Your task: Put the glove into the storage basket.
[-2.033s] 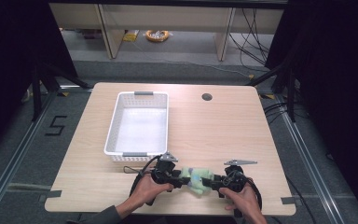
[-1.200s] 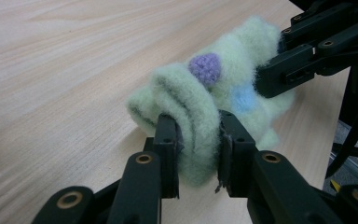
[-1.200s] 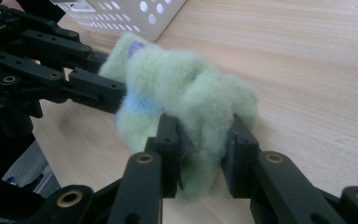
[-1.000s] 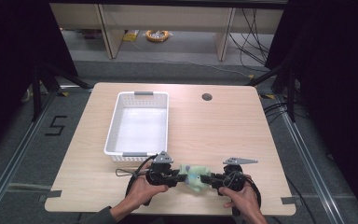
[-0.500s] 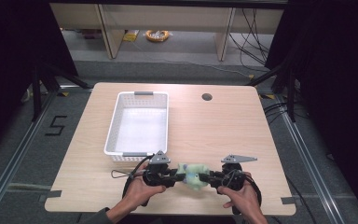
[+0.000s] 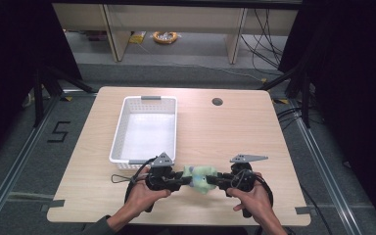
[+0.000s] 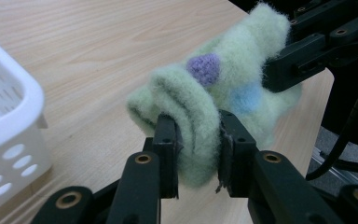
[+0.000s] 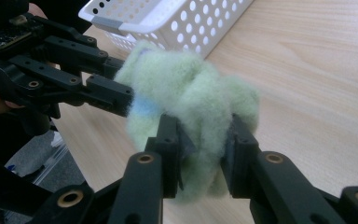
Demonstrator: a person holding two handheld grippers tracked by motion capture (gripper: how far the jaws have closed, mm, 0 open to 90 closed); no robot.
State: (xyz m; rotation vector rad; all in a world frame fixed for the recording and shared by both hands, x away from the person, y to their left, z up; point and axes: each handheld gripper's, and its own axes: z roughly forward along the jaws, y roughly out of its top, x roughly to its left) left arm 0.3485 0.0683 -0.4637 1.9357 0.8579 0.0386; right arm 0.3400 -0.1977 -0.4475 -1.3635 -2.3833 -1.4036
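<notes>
Between the jaws of the left gripper [image 7: 196, 154] sits a fold of the fuzzy green cloth [image 7: 223, 88], pinched tight. Opposite, the right gripper [image 8: 199, 156] clamps the cloth's other end, so it hangs between them just above the table [image 6: 235, 132], near the white basket [image 6: 147, 128].

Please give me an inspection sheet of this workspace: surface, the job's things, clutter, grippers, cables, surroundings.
Surface: wooden table, with a round hole near the far edge.
Job's things: fuzzy green sock with purple and blue dots, held between both grippers; white basket beside it, nothing seen inside.
Clutter: nothing seen.
Grippers: left gripper and right gripper, jaws shut on the sock.
Cables: black cable loops from the left gripper.
Surroundings: grey floor, shelf legs, loose wires behind the table.
</notes>
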